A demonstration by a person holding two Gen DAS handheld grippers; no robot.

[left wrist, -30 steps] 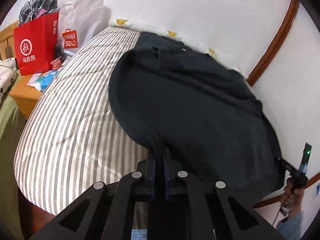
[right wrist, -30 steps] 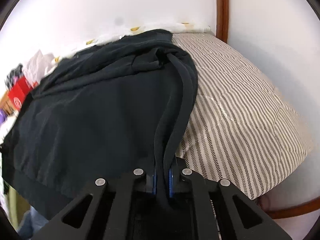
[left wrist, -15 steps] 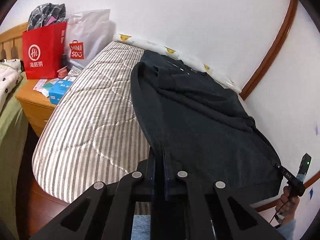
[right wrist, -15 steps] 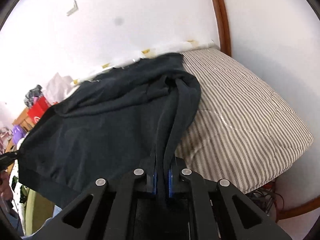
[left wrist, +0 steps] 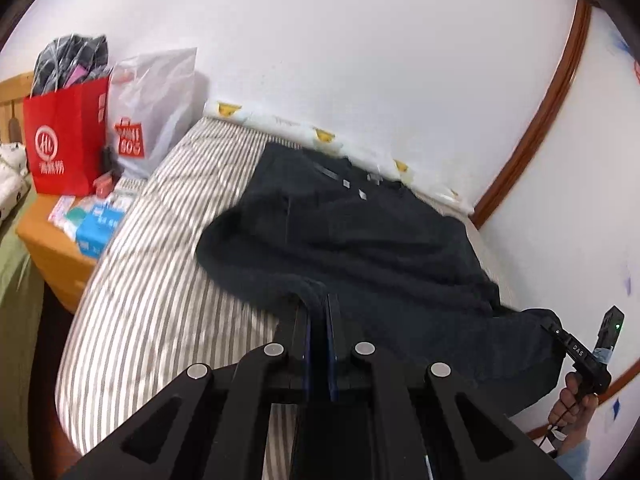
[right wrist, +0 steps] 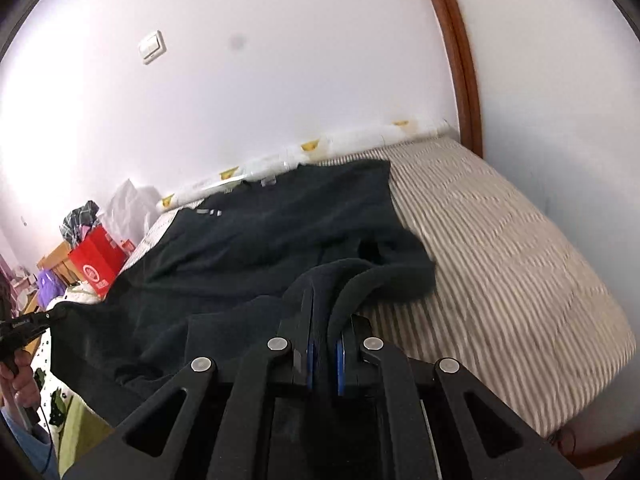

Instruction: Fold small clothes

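A dark navy garment lies spread over the striped bed, its far edge near the wall. My left gripper is shut on its near left edge. My right gripper is shut on the garment's near right edge, where the cloth bunches into a thick fold. The near hem hangs lifted between the two grippers, off the front of the bed. The right gripper also shows in the left wrist view, and the left one in the right wrist view.
A red paper bag and a white plastic bag stand on a wooden nightstand left of the bed. White walls with brown trim close the far side and right. Striped mattress lies bare at the right.
Both grippers have pulled back and up from the bed with the garment's near edge. The cloth has slackened and bunched near the jaws, and more wall is in view.
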